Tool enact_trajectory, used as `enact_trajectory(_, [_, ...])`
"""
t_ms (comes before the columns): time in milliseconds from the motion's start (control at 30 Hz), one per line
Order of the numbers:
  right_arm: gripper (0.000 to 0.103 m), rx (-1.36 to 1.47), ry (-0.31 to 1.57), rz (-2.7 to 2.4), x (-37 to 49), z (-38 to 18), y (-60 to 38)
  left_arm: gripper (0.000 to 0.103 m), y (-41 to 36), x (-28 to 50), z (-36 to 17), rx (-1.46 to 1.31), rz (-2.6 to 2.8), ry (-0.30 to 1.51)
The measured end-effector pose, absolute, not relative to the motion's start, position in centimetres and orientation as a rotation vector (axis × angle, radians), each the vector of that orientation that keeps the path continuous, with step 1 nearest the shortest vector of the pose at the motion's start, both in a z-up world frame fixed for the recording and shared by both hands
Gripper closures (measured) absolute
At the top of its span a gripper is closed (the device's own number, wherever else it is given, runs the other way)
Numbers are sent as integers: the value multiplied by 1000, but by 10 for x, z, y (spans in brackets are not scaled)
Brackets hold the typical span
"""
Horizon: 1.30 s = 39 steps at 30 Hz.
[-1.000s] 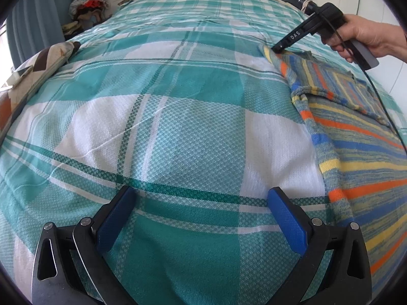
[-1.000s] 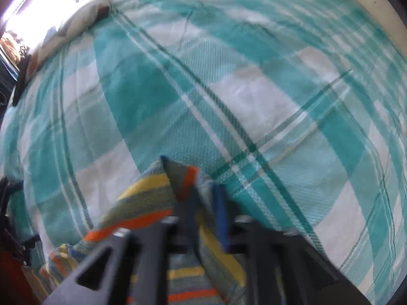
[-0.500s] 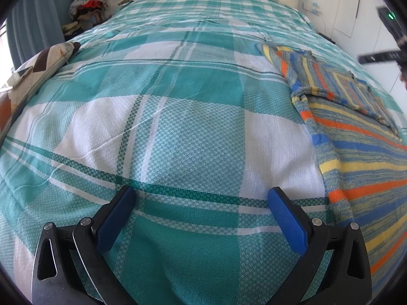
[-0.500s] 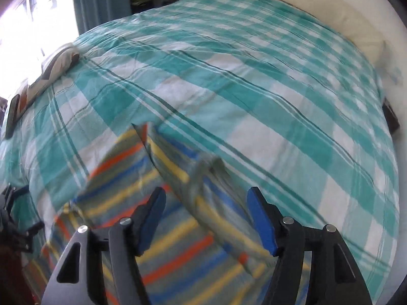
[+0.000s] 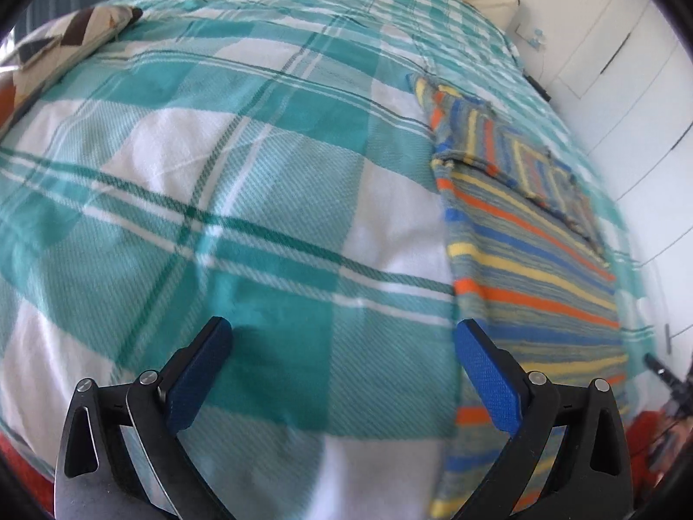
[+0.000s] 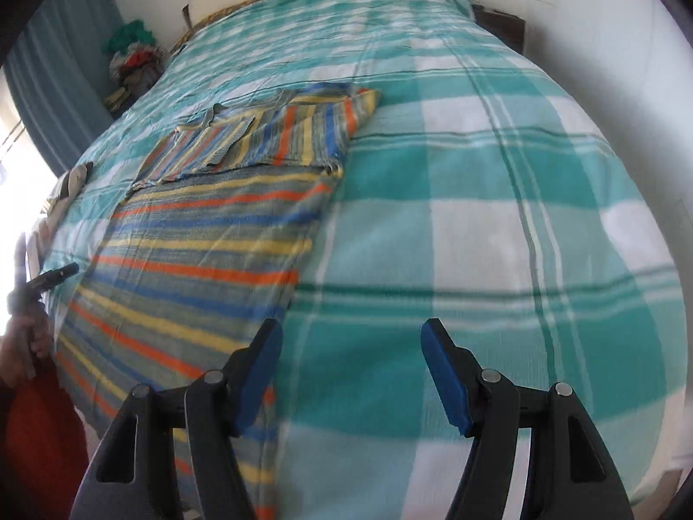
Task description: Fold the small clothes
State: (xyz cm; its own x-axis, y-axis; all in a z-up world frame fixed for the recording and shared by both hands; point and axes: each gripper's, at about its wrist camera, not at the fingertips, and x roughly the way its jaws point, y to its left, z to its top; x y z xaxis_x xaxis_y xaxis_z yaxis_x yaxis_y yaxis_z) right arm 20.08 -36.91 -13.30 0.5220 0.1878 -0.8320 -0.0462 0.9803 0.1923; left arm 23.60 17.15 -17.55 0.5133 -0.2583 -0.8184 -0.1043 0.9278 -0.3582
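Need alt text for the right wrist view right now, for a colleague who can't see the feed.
The open right tool hovers empty over the near right edge of a striped garment, which lies flat on a teal-and-white plaid bedspread with its far end folded over. At far left, a hand holds the other tool.

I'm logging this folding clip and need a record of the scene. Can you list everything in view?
Striped garment: one, blue, orange, yellow and grey stripes, flat on the bed, far end folded back.
Bedspread: one, teal and white plaid, covers the bed.
Patterned cushion: one, cream and brown, far left edge of bed.
Pile of clothes: one, green, red and grey, beside the far corner of the bed.
Curtain: one, blue-grey, by the window.
Left gripper: black with blue pads, jaws open, empty, over the bedspread beside the garment.
Right gripper: same colours, jaws open, empty, at the garment's near edge.
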Motion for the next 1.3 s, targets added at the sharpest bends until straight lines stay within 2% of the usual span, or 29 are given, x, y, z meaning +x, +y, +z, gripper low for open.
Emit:
enact_trajectory(233, [32, 208, 974, 179, 194, -122, -363, 2, 155, 183, -172, -526, -236, 1084])
enact_trajectory(367, [32, 217, 1025, 232, 197, -124, -356, 2, 129, 164, -175, -437, -290, 1143])
enact_trajectory(633, [32, 150, 1376, 350, 172, -148, -335, 2, 87, 150, -184, -296, -412, 1222])
enact_trajectory(833, [32, 175, 1519, 378, 151, -181, -316, 3, 70, 153, -189, -254, -448, 1278])
enact_trajectory(900, [35, 146, 1543, 385, 149, -188, -307, 11, 64, 152, -192, -217, -449, 1309])
enact_trajectory(933, [51, 145, 1565, 403, 148, -192, -304, 29, 61, 152, -195, -183, -429, 1334])
enact_trajectory(967, [68, 142, 1604, 428, 148, -197, -302, 62, 61, 151, -198, -147, -397, 1356])
enact_trajectory(1000, [96, 146, 1621, 435, 148, -199, -301, 80, 62, 152, -200, -148, -382, 1377])
enact_trajectory(1033, [96, 160, 1625, 444, 148, -199, -301, 97, 67, 152, -201, -194, -390, 1391])
enact_trajectory(1133, [96, 275, 1558, 484, 153, -181, -311, 98, 82, 151, -185, -323, -407, 1373])
enact_trajectory(1300, [96, 565, 1280, 515, 193, -133, -337, 98, 105, 194, -126, -527, -482, 1211])
